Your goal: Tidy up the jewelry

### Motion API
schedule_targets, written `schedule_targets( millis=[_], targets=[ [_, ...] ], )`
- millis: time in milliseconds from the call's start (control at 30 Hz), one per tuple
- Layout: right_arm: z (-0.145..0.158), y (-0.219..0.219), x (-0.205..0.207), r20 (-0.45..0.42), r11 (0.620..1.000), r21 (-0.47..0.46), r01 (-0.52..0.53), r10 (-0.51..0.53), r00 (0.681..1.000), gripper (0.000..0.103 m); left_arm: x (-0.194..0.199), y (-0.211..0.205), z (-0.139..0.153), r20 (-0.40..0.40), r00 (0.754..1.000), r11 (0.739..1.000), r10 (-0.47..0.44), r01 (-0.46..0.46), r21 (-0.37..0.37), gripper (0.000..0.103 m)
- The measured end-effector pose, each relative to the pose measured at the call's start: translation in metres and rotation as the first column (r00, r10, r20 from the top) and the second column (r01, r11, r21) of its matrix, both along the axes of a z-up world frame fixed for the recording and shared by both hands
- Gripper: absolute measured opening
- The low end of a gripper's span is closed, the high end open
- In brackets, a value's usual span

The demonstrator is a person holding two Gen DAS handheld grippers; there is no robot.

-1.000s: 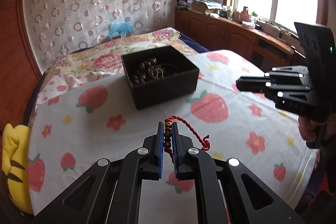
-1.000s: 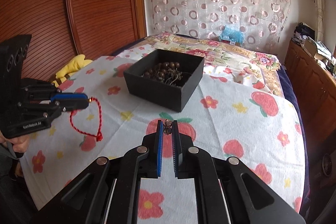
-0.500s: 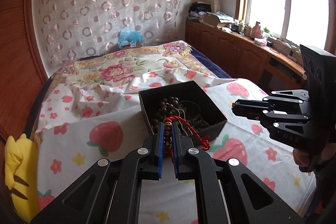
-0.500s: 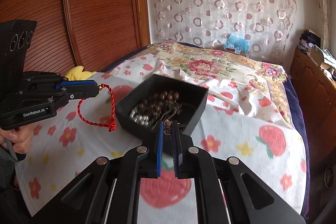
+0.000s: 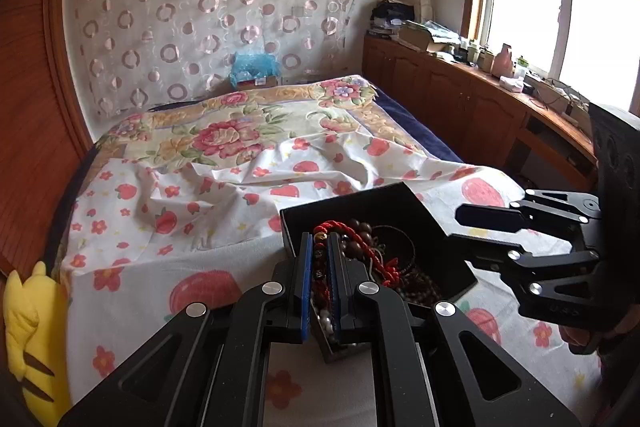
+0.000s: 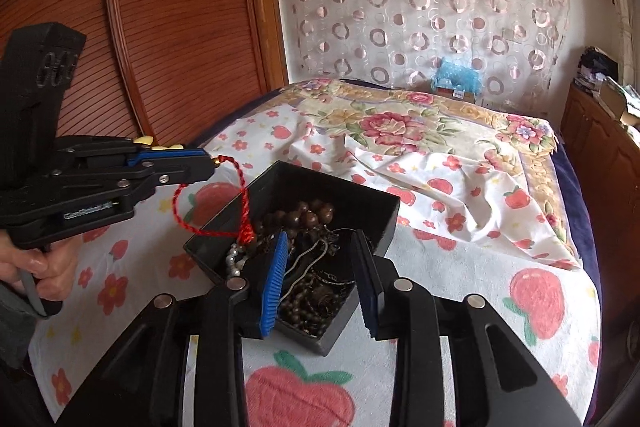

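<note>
Dangling from the clamped left claw (image 6: pixel 214 163), the red cord bracelet (image 6: pixel 208 203) hangs over the near-left rim of the black jewelry box (image 6: pixel 372 215) on the bed (image 6: pixel 460 267). Right claw (image 6: pixel 324 267), jaws just opening and empty, hovers above the beads inside. Risk, as judged: the cord's knot catches the rim or the right claw, spilling outside on release.
</note>
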State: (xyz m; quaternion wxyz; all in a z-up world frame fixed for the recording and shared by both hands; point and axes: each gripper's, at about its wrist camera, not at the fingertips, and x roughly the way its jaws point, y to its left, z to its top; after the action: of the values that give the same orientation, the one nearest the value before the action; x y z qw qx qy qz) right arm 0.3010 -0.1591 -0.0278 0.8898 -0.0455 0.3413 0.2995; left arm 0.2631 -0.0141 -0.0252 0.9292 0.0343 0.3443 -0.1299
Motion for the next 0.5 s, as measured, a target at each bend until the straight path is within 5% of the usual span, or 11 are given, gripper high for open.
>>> schedule_targets(
  millis=[500],
  targets=[
    [-0.005,-0.022,-0.009,0.009,0.998,-0.014,0.068,-0.068,0.998,0.042,0.043,-0.018,-0.018,-0.047,0.999,1.000,0.014,-0.014,-0.005,0.006]
  ],
)
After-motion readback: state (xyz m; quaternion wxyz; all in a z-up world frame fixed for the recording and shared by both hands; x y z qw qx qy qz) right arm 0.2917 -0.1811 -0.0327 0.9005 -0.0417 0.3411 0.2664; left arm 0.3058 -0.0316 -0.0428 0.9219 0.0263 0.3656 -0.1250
